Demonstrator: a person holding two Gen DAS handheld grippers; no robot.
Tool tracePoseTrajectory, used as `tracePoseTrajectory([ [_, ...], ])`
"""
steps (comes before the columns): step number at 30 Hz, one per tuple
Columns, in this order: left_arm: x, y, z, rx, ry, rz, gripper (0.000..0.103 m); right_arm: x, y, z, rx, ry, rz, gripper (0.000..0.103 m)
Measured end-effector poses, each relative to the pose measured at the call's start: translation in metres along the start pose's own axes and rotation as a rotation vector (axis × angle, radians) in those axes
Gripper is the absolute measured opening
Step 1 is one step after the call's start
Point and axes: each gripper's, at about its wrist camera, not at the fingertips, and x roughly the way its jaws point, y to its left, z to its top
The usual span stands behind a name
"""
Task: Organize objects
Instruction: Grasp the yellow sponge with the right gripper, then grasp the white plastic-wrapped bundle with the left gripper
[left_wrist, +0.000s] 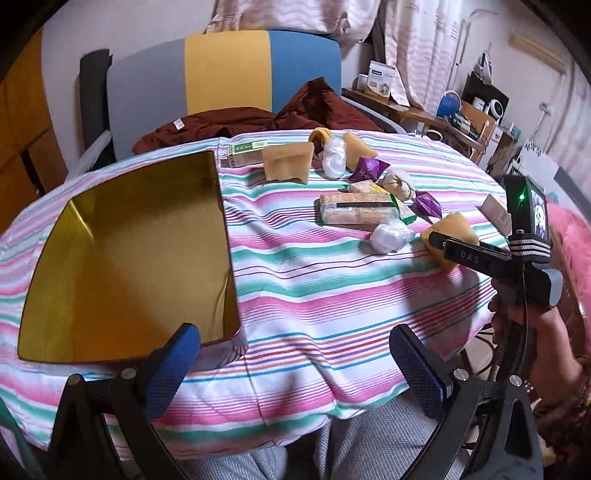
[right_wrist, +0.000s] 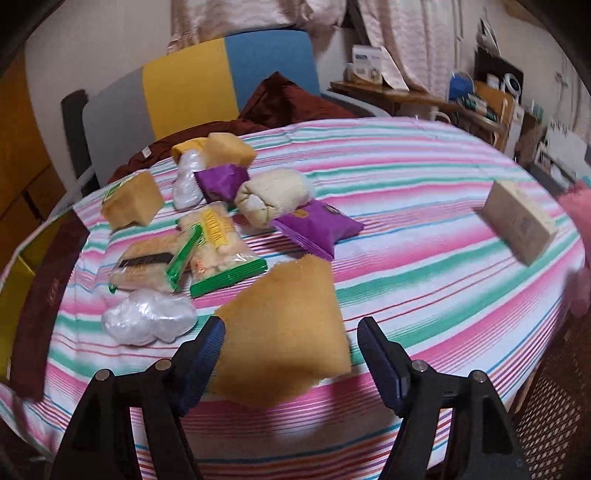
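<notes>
Table: round, under a striped cloth (left_wrist: 314, 295) in pink, green and white.
Box: open gold-lined box (left_wrist: 129, 266) at 9 o'clock on the table in the left wrist view, nothing visible inside it.
Snack pile: loose items spread from 12 to 3 o'clock of the box in that view, well apart from it.
Sponge: yellow sponge block (right_wrist: 284, 332) at 6 o'clock in the right wrist view, flat on the cloth between the right gripper's fingers.
Right gripper (right_wrist: 291, 350): jaws spread either side of the sponge; the left pad sits at the sponge's edge, the right pad stands clear of it, so no pinch.
Left gripper (left_wrist: 295, 362): jaws spread wide with nothing between them, hanging over the table's near edge just beside the box's near corner.
Wad: white plastic wad (right_wrist: 147, 319) at 9 o'clock of the sponge, just beside it.
Crackers: two clear packs with green ends (right_wrist: 218, 251) at 11 o'clock of the sponge.
Purple packets: one (right_wrist: 317, 227) at 12 o'clock of the sponge, another (right_wrist: 221, 181) further back.
Roll: cream cloth roll (right_wrist: 273, 195) between the two purple packets.
Far sponges: two more blocks (right_wrist: 135, 199) (right_wrist: 229, 149) at the back of the pile.
Carton: small beige carton (right_wrist: 519, 221) alone at 2 o'clock, well apart from the pile.
Hand: the person's right hand (left_wrist: 535, 332) grips the right gripper's handle at 3 o'clock in the left wrist view.
</notes>
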Motion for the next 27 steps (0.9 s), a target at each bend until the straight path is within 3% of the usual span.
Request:
tracePoseTrajectory([
  [2,0.004,-0.006,0.003,0.010,0.003,0.017,0.103,-0.001,0.004,0.000,-0.028,-0.015,-0.001,0.075],
  [5,0.008,-0.011,0.007,0.021,0.017,0.024,0.103,-0.001,0.000,0.002,-0.014,-0.032,0.012,0.064],
  [14,0.038,-0.038,0.035,0.062,0.016,0.027,0.103,0.004,-0.045,-0.005,0.244,-0.002,0.140,0.058],
  [18,0.062,-0.056,0.049,0.090,0.033,-0.010,0.103,0.006,-0.048,-0.007,0.270,-0.001,0.158,0.058],
  [21,0.084,-0.067,0.058,0.100,0.077,-0.104,0.103,0.005,-0.044,-0.007,0.246,-0.009,0.145,0.058],
  [23,0.099,-0.071,0.065,0.053,0.134,-0.198,0.103,0.005,-0.043,-0.008,0.237,-0.013,0.141,0.058],
  [27,0.115,-0.090,0.075,0.093,0.133,-0.146,0.103,0.002,-0.044,-0.013,0.236,-0.022,0.141,0.058],
])
